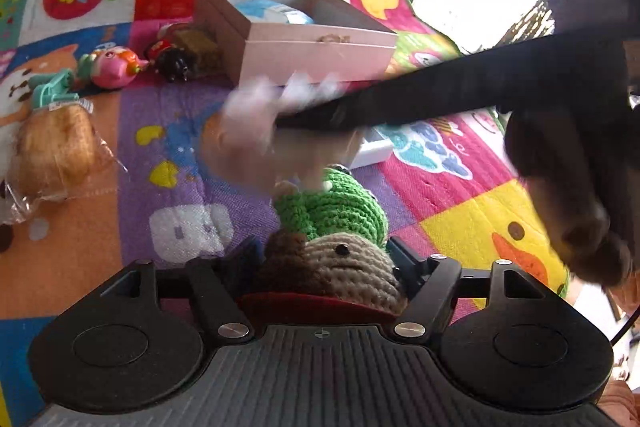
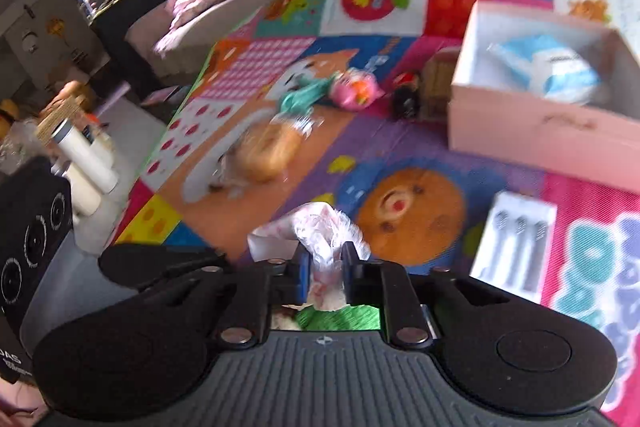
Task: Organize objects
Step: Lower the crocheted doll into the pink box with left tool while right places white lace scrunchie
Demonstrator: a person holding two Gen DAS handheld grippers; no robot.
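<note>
My left gripper (image 1: 326,259) is shut on a crocheted doll (image 1: 332,227) with a tan head and green body, held over the play mat. My right gripper (image 2: 322,269) is shut on a crumpled white and pink plastic wrapper (image 2: 320,227); green yarn of the doll shows just under it. In the left wrist view the right gripper crosses as a dark blurred bar with the pale wrapper (image 1: 256,115) at its tip, just above the doll. An open pink box (image 1: 316,55) holding a blue and white packet (image 1: 276,9) stands behind; it also shows in the right wrist view (image 2: 536,131).
On the mat (image 1: 168,155) lie a bagged bread roll (image 1: 52,151), a pink toy (image 1: 110,67), a black and red toy (image 1: 172,57) and a small white pack (image 2: 516,243). Left of the mat in the right wrist view are a sofa (image 2: 192,23) and white bottles (image 2: 88,163).
</note>
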